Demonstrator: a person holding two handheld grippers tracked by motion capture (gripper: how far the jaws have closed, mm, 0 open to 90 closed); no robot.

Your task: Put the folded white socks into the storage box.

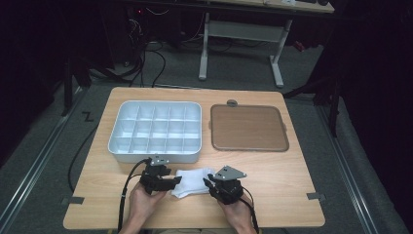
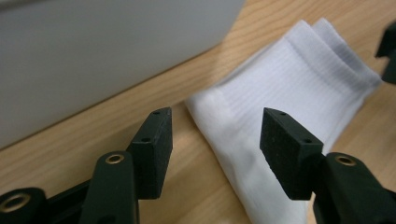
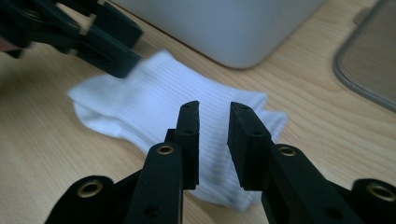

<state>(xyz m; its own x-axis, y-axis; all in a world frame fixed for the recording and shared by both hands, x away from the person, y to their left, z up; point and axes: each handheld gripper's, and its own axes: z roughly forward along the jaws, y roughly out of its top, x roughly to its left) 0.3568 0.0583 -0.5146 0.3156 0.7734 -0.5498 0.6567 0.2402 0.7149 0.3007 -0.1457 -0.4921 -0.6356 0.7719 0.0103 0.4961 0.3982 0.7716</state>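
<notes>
A folded white sock (image 1: 192, 182) lies on the wooden table near its front edge, between my two grippers. My left gripper (image 1: 175, 181) is at the sock's left end. In the left gripper view its jaws (image 2: 215, 135) stand wide apart above the sock (image 2: 289, 88), with no pad pressing on it. My right gripper (image 1: 208, 183) is at the sock's right end. Its jaws (image 3: 214, 126) show a narrow gap with nothing pinched, the sock (image 3: 154, 98) lying just past them. The left gripper (image 3: 102, 32) hovers over the sock's far end in the right gripper view.
A white tray (image 1: 156, 156) with several empty compartments stands just behind the sock; its wall (image 2: 93, 56) is close to the left gripper. A brown flat lid (image 1: 248, 127) with a grey rim lies to the tray's right. Bare table extends right of the right gripper.
</notes>
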